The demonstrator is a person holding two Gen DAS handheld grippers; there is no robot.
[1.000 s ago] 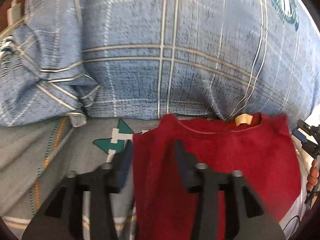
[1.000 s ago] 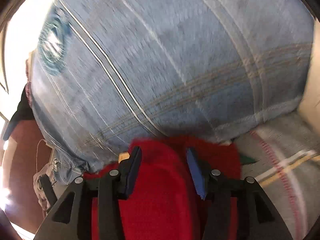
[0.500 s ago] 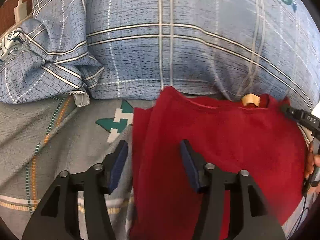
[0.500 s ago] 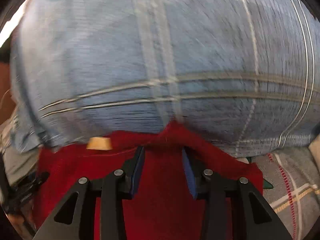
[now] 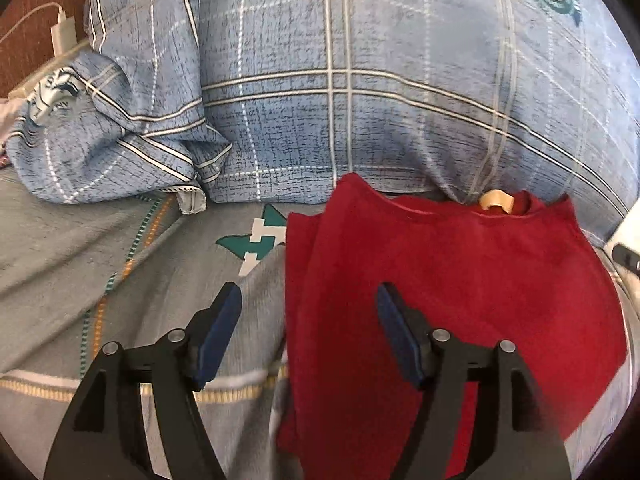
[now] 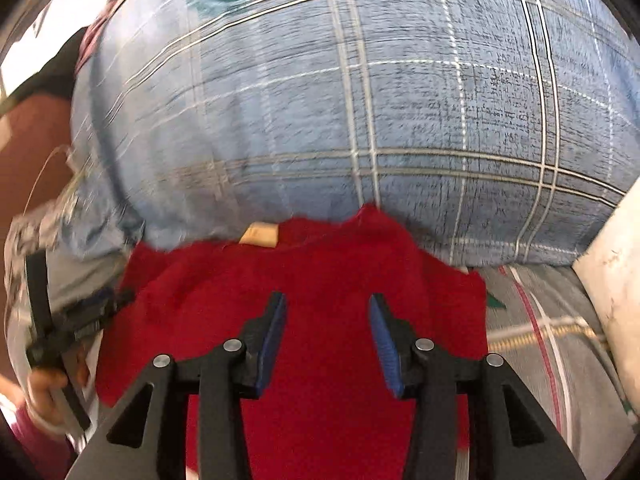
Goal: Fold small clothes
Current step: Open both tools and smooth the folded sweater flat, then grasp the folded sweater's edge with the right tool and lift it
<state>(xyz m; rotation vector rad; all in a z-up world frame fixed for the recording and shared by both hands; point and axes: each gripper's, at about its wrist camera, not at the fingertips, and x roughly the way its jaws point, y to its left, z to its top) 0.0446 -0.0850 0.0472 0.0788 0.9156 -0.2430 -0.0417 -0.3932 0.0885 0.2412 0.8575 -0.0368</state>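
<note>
The left gripper [image 5: 308, 332] had its jaws standing wide, having just been opening, and they pressed on nothing: its blue-padded fingers [image 5: 218, 334] straddled the left edge of the red garment [image 5: 460, 292], one over the grey bedspread [image 5: 100, 264] and the other over the red cloth. The right gripper [image 6: 326, 340] had its jaws parted more narrowly after a slight reopening, hovering above the middle of the same garment [image 6: 320, 280] without gripping it.

The garment lay flat on the bed, folded along its left side, with its neckline and tan label [image 5: 496, 202] at the far edge, touching the foot of a large blue plaid pillow [image 5: 360, 100]. A crumpled blue plaid cloth [image 5: 112, 140] sat to the far left of the pillow, and a white charger [image 5: 64, 34] lay beyond it. In the right wrist view, a hand [image 6: 44, 392] gripping the other tool's handle showed at the near left, blurred.
</note>
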